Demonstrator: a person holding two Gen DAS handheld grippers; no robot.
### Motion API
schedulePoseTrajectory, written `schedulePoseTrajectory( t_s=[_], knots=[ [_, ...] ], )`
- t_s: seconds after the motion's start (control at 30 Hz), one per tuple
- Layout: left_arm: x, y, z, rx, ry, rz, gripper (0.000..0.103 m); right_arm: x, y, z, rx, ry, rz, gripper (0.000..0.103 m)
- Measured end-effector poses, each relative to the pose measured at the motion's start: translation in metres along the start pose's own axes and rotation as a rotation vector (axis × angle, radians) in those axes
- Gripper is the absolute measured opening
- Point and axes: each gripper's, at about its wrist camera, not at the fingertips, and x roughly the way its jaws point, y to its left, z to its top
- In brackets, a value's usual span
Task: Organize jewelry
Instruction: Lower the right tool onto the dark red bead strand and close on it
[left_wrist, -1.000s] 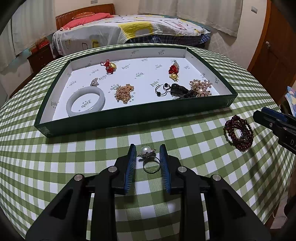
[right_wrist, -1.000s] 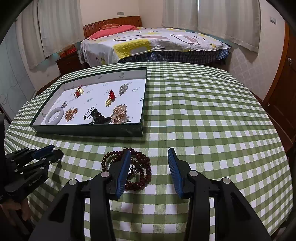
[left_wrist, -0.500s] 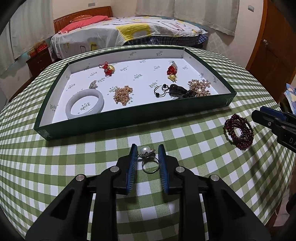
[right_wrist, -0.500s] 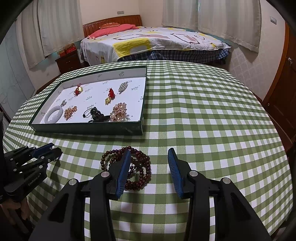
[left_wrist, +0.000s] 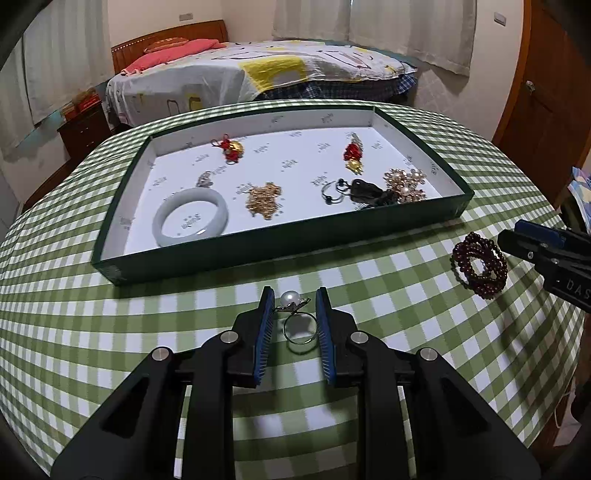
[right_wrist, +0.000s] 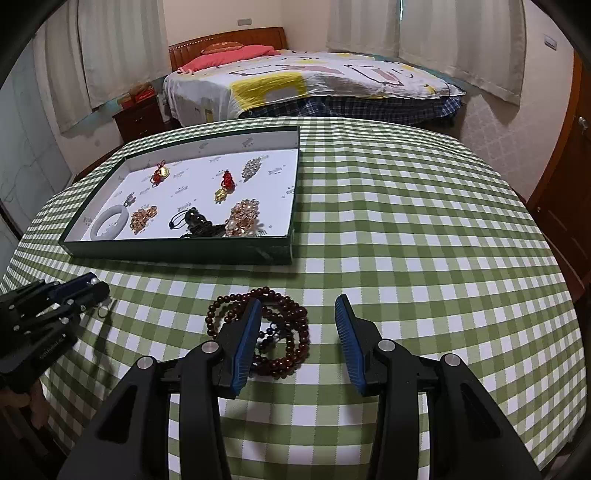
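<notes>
Left gripper: jaws narrower than a second ago and now close on either side of the pearl ring, which lies on the checked tablecloth just near of the green tray. Thin gaps seem to remain between the pads and the ring's band, so I read it as bracketed, not yet pinched. Judgement: pickup of the ring is under way, transfer to the tray pending. Right gripper: unchanged, jaws apart, the left finger lying over the dark bead bracelet, nothing clamped. Hard to make out: whether the left pads touch the pearl mount; the ring's underside is hidden. In the right view the left finger covers part of the bracelet's coil. The tray's near wall cuts off the base of the items behind it.
</notes>
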Motion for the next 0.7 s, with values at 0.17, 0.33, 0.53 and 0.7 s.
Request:
schedulePoseTrajectory(
  t_s=[0.17, 0.33, 0.53, 0.7],
  knots=[
    [-0.005, 0.012, -0.003, -0.008, -0.004, 0.019, 0.023, 0.002, 0.005, -0.001, -0.010, 0.008, 0.004, 0.042],
    [-0.008, 0.026, -0.008, -0.023, 0.002, 0.042, 0.023, 0.005, 0.010, -0.002, -0.018, 0.019, 0.009, 0.042],
    [-0.011, 0.042, -0.012, -0.045, 0.003, 0.066, 0.022, 0.013, 0.014, -0.002, -0.018, 0.042, 0.023, 0.042],
    [-0.011, 0.048, -0.013, -0.057, 0.004, 0.072, 0.020, 0.020, 0.021, 0.001, -0.027, 0.053, 0.039, 0.047]
  ],
)
